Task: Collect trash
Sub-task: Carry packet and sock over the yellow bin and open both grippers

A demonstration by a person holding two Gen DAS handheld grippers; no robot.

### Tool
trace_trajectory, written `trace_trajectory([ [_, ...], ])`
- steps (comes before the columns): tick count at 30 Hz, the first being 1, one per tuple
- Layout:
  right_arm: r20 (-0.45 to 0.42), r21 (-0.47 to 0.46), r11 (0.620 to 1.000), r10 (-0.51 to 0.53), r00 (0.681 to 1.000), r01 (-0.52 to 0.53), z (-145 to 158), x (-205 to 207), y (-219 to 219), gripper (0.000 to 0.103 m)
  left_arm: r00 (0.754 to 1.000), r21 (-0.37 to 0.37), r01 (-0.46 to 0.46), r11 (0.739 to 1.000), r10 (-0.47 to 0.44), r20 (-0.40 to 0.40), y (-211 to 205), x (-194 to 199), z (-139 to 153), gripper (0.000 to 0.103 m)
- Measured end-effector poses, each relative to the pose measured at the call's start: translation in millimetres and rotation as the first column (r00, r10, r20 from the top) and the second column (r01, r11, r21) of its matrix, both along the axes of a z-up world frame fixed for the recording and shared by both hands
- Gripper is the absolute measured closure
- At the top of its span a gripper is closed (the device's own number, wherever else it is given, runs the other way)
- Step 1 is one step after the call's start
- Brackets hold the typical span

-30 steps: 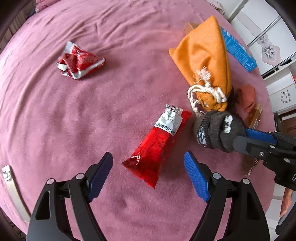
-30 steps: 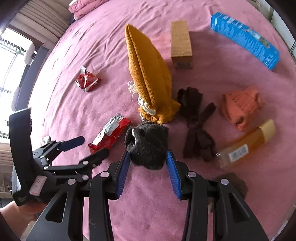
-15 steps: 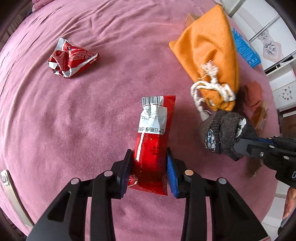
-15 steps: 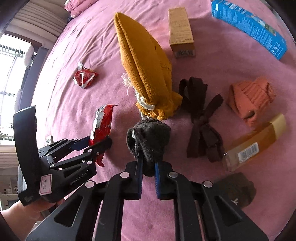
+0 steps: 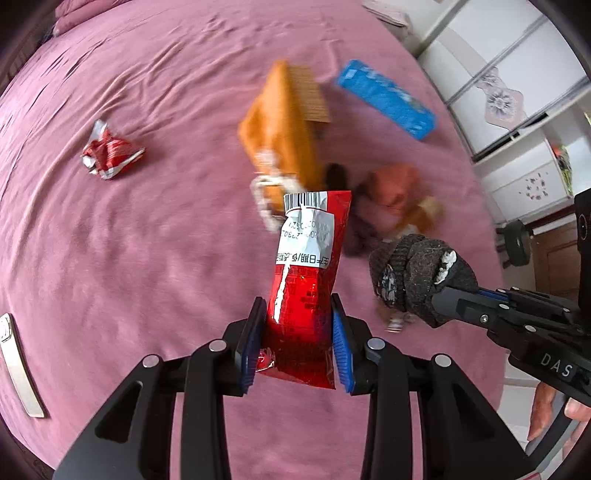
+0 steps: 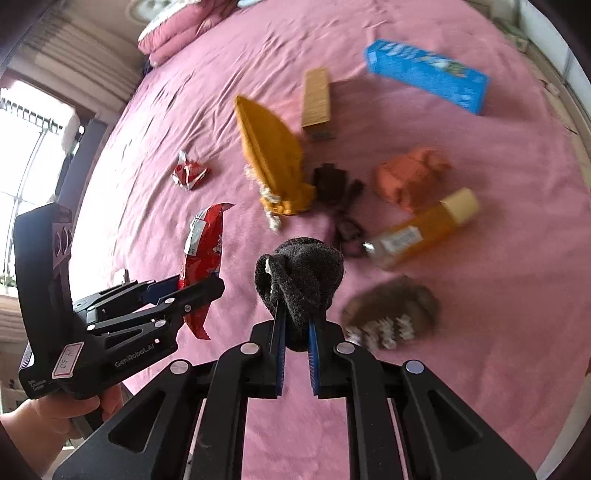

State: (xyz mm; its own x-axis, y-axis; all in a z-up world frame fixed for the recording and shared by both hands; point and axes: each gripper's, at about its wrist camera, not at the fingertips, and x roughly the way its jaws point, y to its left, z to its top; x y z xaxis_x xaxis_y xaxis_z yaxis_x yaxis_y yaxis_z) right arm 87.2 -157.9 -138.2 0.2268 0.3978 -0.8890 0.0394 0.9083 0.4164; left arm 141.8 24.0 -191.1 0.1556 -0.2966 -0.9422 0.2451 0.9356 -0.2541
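Left gripper [image 5: 298,334] clamped on red wrapper [image 5: 308,273], right gripper [image 6: 294,341] pinching dark sock [image 6: 301,280], both clear of the bed [image 5: 129,258]. Best kept squeezed tight, carried level. Crumpled wrapper [image 5: 110,155] farther back, untouched.

A pink bedspread [image 6: 480,332] covers the bed. On it lie an orange drawstring pouch [image 6: 273,155], a small cardboard box [image 6: 316,101] just beside it, a blue carton [image 6: 424,75] farther off, a rolled salmon knit piece [image 6: 410,173], a dark brown strap [image 6: 338,188], an amber bottle [image 6: 421,230] and a brown furry item [image 6: 395,306]. Pink pillows [image 6: 173,29] sit at the far edge.
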Motion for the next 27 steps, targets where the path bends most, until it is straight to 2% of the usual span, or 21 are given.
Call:
trace_trajectory([
  [9,0.05,-0.01,0.991,-0.132,0.99,0.133,26.8,-50.2,-72.2,0.093,0.993,-0.025,0.119,0.993,-0.119,0.013,-89.0,-34.3,22.8,0.069],
  [15,0.055,-0.01,0.97,-0.243,0.969,0.243,34.3,-90.2,-133.8,0.093,0.978,-0.054,0.208,0.977,-0.208,0.001,-159.0,-58.9,28.0,0.069],
  [20,0.061,-0.016,0.94,-0.338,0.939,0.34,37.6,-127.5,-188.6,0.093,0.959,-0.069,0.281,0.957,-0.282,-0.009,-213.4,-78.6,29.3,0.069],
  [27,0.056,-0.024,0.881,-0.471,0.881,0.473,31.9,-179.4,-258.3,0.093,0.917,-0.079,0.396,0.915,-0.399,-0.02,-291.7,-105.5,25.9,0.069],
])
